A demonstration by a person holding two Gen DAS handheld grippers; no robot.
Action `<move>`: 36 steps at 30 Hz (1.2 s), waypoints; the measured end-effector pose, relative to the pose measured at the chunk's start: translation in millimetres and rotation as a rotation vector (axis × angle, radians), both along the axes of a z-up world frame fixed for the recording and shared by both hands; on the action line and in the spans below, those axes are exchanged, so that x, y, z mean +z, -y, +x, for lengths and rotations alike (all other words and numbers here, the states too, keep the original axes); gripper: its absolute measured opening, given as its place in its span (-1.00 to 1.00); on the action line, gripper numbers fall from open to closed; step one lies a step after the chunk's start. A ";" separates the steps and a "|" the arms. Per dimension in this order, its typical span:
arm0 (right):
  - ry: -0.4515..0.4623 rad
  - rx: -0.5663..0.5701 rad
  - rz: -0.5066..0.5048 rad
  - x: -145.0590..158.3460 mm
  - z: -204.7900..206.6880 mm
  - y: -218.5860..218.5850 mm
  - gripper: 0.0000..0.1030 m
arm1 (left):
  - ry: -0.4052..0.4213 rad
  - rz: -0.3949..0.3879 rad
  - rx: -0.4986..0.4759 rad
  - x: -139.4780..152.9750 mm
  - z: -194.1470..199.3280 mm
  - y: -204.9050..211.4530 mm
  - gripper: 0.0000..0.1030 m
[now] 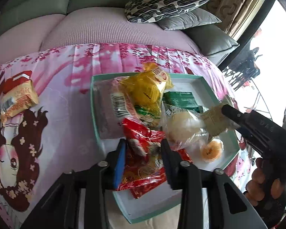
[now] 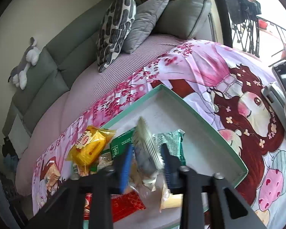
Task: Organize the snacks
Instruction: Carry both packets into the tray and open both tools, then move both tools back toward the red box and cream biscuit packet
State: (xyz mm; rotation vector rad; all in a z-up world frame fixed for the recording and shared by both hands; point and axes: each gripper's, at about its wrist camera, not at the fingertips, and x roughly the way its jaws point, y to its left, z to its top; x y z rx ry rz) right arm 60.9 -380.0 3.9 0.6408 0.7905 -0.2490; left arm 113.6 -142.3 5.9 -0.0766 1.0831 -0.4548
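Snacks gathered into one tray, both grippers loaded

Snacks are being collected in a shallow mint-green cardboard tray with a white floor [image 1: 197, 79], which lies flat on a pink cartoon-print cloth [image 1: 53, 103] spread over the tabletop. The left hand-held gripper [image 1: 143, 150] hangs over the tray's near corner with its blue-padded fingers pressed onto a crinkly red foil snack packet [image 1: 143, 164]; the packet is pinched across its middle, probably so that it can be lowered among the others without slipping. The right hand-held gripper [image 2: 147, 159] pinches a clear crimped-edge wrapper with a pale grey filling [image 2: 146, 152] by one end above the tray's open far corner, seemingly the spot with bare floor left.

Already in the tray sit a yellow cellophane biscuit pack [image 1: 145, 89], a dark green foil packet [image 1: 181, 99], a clear-wrapped pale round bun [image 1: 183, 127] and a small round orange-topped cup [image 1: 211, 150], crowded toward one side. One orange-and-cream noodle-style packet [image 1: 17, 103] lies on the cloth well apart from the tray, likely the next thing to fetch.

Behind the tabletop stands a grey-green sofa [image 2: 47, 61] with a mauve knitted cover, a black-and-white patterned cushion [image 2: 114, 26], plain grey cushions and a grey-and-white plush toy [image 2: 26, 64] on its back; daylight comes from a window to the right
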 end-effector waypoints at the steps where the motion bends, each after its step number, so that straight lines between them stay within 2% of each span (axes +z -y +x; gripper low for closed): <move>1: -0.006 -0.005 -0.001 -0.5 -0.2 0.9 0.01 | -0.001 -0.004 0.003 0.7 0.0 -2.0 -0.06; 2: -0.012 -0.010 -0.003 -1.1 -0.5 1.6 0.11 | 0.000 -0.008 0.007 1.5 0.5 -3.4 0.01; 3: -0.023 -0.015 -0.008 -1.8 -0.6 2.2 0.12 | 0.003 -0.006 0.013 2.7 0.5 -5.2 0.06; 5: -0.037 -0.017 -0.013 -2.6 0.1 2.8 0.20 | 0.015 0.000 0.023 5.3 1.3 -7.4 0.30; 8: -0.057 -0.011 -0.033 -3.0 1.5 1.2 0.40 | 0.030 0.004 0.042 9.1 2.0 -12.5 0.46; 13: -0.056 -0.010 -0.074 -0.8 0.9 -0.8 0.74 | 0.032 0.013 0.089 10.6 6.2 -25.2 0.57; 15: -0.055 -0.017 -0.099 1.4 0.2 -1.6 0.93 | 0.041 0.026 0.114 11.1 7.9 -30.5 0.68; 20: -0.055 0.004 -0.126 3.8 2.7 -6.7 1.00 | 0.059 0.087 0.174 8.9 13.2 -40.3 0.71; 24: -0.062 0.020 -0.151 4.2 4.9 -12.4 1.00 | 0.070 0.107 0.197 6.8 14.2 -46.3 0.73; 27: -0.059 0.024 -0.155 4.5 5.4 -14.1 1.00 | 0.082 0.121 0.207 6.4 14.7 -48.3 0.86; 36: -0.009 0.070 -0.215 23.0 7.0 -38.2 1.00 | 0.084 0.177 0.264 7.0 19.6 -60.0 0.87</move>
